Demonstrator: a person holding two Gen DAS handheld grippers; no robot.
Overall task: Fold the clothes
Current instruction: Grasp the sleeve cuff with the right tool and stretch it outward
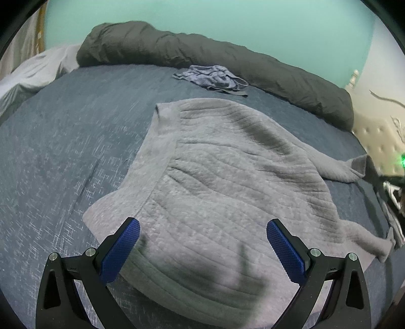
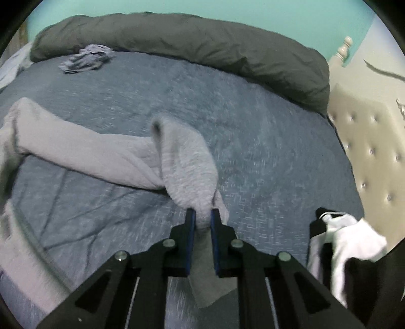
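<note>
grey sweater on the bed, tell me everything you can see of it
The sweater is light grey, a thick ribbed knit that looks soft and fuzzy. It lies spread flat on the blue bedspread, hem toward the left gripper, whose open jaws hover over it without gripping. One sleeve stretches out sideways; its cuff end is bent up and pinched in the right gripper. The other sleeve trails off near the bed's edge. Nothing else touches it.

A pale grey ribbed sweater point(image 1: 227, 177) lies on a blue-grey flecked bedspread point(image 1: 63, 151). The rolled duvet point(image 1: 202, 55) is dark olive-grey, the wall point(image 1: 227, 20) mint green, the tufted headboard point(image 2: 372, 151) cream, the crumpled garment point(image 1: 215, 78) blue-grey.
</note>
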